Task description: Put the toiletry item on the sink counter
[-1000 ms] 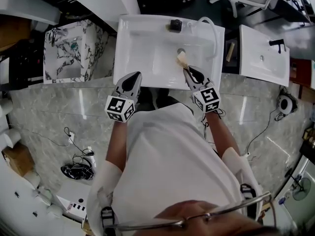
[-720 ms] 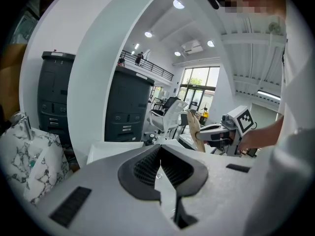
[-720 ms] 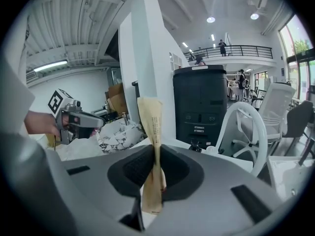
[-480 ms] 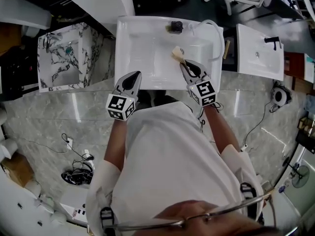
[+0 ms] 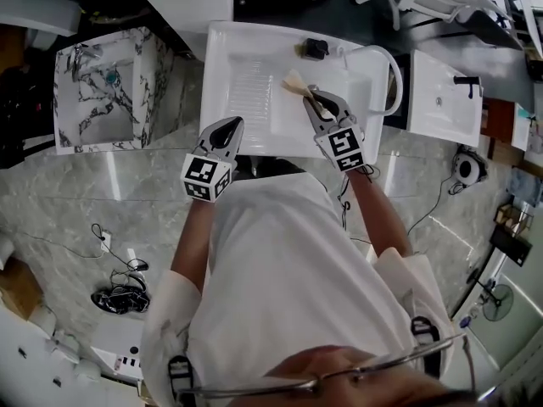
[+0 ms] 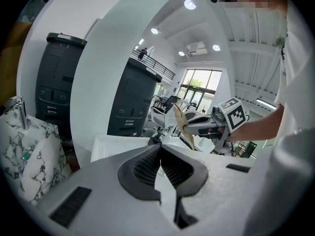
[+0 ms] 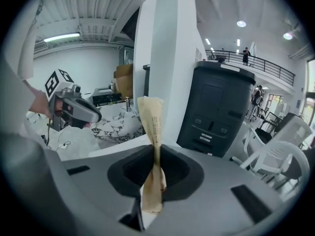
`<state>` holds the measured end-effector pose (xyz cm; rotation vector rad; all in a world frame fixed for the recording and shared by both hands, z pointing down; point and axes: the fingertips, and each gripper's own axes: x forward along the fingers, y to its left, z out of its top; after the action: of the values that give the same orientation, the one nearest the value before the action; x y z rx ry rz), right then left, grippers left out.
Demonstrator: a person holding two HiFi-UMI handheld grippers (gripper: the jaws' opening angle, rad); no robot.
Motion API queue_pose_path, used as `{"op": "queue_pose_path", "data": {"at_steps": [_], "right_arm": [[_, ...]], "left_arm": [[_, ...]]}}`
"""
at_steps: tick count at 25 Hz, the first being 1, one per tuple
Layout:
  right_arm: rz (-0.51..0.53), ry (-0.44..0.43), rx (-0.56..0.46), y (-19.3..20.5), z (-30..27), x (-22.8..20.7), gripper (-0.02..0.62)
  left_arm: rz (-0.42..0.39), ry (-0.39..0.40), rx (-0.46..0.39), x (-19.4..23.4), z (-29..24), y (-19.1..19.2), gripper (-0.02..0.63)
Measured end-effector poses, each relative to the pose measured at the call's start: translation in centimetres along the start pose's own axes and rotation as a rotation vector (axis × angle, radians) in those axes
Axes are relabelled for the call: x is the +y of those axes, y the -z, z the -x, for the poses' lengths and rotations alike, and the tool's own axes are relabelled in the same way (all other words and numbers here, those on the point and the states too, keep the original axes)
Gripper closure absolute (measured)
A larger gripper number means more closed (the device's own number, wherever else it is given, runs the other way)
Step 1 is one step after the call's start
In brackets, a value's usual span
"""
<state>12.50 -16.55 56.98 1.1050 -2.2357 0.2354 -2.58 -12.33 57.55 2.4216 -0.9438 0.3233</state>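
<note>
White sink (image 5: pixel 231 66), grey floor. Right gripper (image 5: pixel 317 103) pinches tan packet (image 5: pixel 296 82) tight over basin, ready for counter. Left gripper (image 5: pixel 230 131) closed, empty, spare.

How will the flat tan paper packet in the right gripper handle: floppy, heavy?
Probably light and semi-stiff: the flat tan paper packet stands upright above the right gripper without drooping. Likely crushable: its wrapper pinches narrow in the grip. Unlikely to roll, being flat.

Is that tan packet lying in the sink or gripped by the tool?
Gripped: the right gripper pinches the tan packet at its middle, over the white sink.
</note>
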Motion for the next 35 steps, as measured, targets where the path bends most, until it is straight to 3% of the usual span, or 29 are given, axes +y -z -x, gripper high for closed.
{"op": "queue_pose_path", "data": {"at_steps": [9,20,35], "right_arm": [[0.197,-0.038,0.094,0.0,-6.3,-0.4,0.545],[0.312,-0.107,0.165,0.2,-13.9,0.1,0.543],[0.459,-0.144,0.357,5.6,-24.4,-3.0,0.543]], "left_arm": [[0.010,0.013,0.031,1.7,-0.7,0.2,0.601],[0.050,-0.005,0.030,4.1,-0.6,0.0,0.601],[0.155,-0.003,0.007,6.4,-2.2,-0.4,0.601]]}}
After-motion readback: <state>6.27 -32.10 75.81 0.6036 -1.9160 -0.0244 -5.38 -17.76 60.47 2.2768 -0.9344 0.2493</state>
